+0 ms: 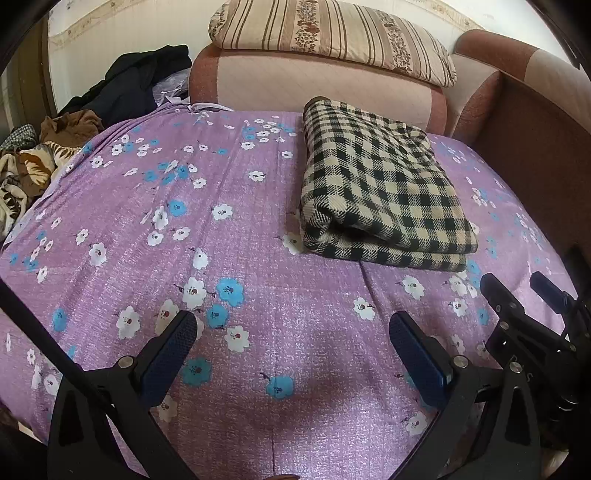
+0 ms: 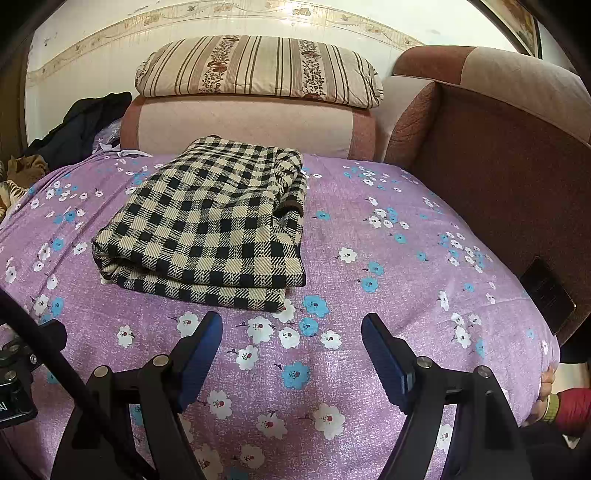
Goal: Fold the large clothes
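Leftmost in the left wrist view, a heap of unfolded clothes in brown, tan and black lies at the far left edge of the bed, with a dark garment piled behind it against the wall. Next comes the purple bedsheet, printed with white and blue flowers, which covers the whole bed. At the bottom of that view the left gripper hovers over bare sheet, its two blue-padded fingers spread wide with nothing between them. Further right, the checked garment, in black and cream squares, lies folded into a thick, flat rectangle on the sheet, well apart from the left gripper's fingertips. Behind it a striped pillow rests on top of a pink cushioned backrest. At the right edge of this view the right gripper shows side-on, just beside the folded garment's near corner.

From the right wrist view, the folded checked garment sits left of centre, its layered edges facing the camera. The right gripper is held above the sheet just in front of it, fingers wide apart and holding nothing. Farthest right, a brown padded armrest borders the bed.
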Available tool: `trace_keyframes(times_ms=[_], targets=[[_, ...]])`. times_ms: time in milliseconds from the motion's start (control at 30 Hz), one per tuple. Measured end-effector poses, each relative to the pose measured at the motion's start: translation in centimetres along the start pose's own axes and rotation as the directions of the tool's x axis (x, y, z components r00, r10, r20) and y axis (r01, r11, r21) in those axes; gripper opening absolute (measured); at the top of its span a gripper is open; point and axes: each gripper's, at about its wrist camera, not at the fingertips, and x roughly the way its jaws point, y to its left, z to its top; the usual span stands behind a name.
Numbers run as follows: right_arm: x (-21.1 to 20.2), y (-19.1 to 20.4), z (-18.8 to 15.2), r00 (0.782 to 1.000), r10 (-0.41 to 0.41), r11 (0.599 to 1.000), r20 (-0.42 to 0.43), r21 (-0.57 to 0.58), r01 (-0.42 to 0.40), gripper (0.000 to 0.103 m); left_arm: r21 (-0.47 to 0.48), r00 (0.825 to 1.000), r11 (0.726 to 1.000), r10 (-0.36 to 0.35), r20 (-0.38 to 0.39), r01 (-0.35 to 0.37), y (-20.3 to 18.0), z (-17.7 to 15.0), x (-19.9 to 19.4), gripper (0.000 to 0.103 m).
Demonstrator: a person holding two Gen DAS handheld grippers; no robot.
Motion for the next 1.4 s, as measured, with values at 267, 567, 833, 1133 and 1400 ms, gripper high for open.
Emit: trace_keyframes(times_ms=[267, 567, 833, 1133, 1400], targets=[[-0.15, 0.12, 0.09, 1.0, 0.0, 1.0, 0.003, 0.0, 0.0, 0.082, 0.001, 1.0, 1.0, 0.0, 0.0, 0.0, 0.07, 0.0, -0.01, 0.103], [-0.15, 0.13, 0.06, 1.0, 0.0, 1.0, 0.003, 0.001, 0.0, 0.082, -0.002, 1.0, 1.0, 0.0, 0.0, 0.0, 0.17, -0.08, 0.04, 0.103], [-0.21, 0.28, 0.13, 1.0, -0.001, 1.0, 0.003, 0.0, 0.001, 0.082, -0.001, 1.0, 1.0, 0.007, 0.003, -0.007, 0.25, -0.09, 0.03, 0.103], [-0.16, 0.24, 0.08, 1.0, -0.001, 1.0, 0.002, 0.0, 0.001, 0.083, -0.002, 1.0, 1.0, 0.022, 0.009, -0.022, 0.1, -0.02, -0.03, 0.103], [-0.12, 0.57, 0.18, 1.0, -0.001, 1.0, -0.001, -0.008, 0.001, 0.083, -0.001, 1.0, 1.0, 0.025, 0.01, -0.025, 0.2, -0.04, 0.0, 0.103]])
